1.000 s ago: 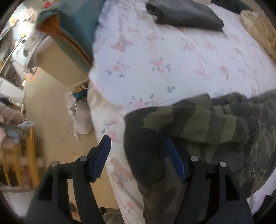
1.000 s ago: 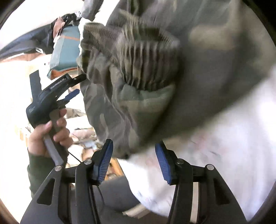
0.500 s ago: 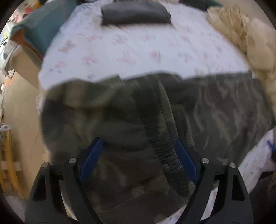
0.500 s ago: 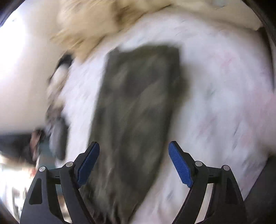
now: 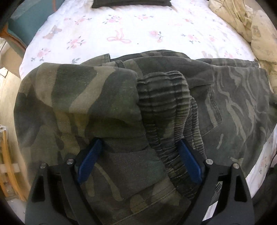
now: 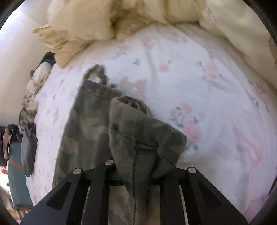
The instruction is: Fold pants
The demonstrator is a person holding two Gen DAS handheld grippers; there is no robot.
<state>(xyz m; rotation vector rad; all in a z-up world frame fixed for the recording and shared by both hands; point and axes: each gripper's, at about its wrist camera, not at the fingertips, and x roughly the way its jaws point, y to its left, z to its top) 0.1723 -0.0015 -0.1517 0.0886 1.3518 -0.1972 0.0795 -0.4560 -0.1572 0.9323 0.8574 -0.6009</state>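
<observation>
- No brand, label or writing can be read in either view.
- The pants point(image 5: 107, 107) are camouflage, in olive, dark green and grey-brown patches, of a coarse twill weave.
- In the left wrist view the pants fill the middle and lower frame, lying across the near edge of the bed point(image 5: 121, 36). A ribbed, gathered cuff point(image 5: 162, 97) sits at centre, and a stitched pocket shows at middle right.
- The pants lie doubled over in several layers, with straight hemmed edges showing at upper centre.
- The left claw point(image 5: 138, 161) is at lower centre, its jaws wide and opening. Folded cloth and the cuff lie between its blue pads point(image 5: 89, 162); they do not visibly press on the cloth.
- In the right wrist view the pants point(image 6: 90, 124) run from lower centre up to the middle of the frame, on the bed's flowered sheet point(image 6: 216, 90). A belt loop stands at their top edge.
- The right claw point(image 6: 138, 176) at lower centre is closing and pinches a bunched fold of the pants, which rises lumped above its jaws.
- A cream blanket point(image 6: 97, 22) is heaped along the top of the frame.
- A dark folded garment point(image 5: 133, 2) lies at the top centre of the left wrist view.
</observation>
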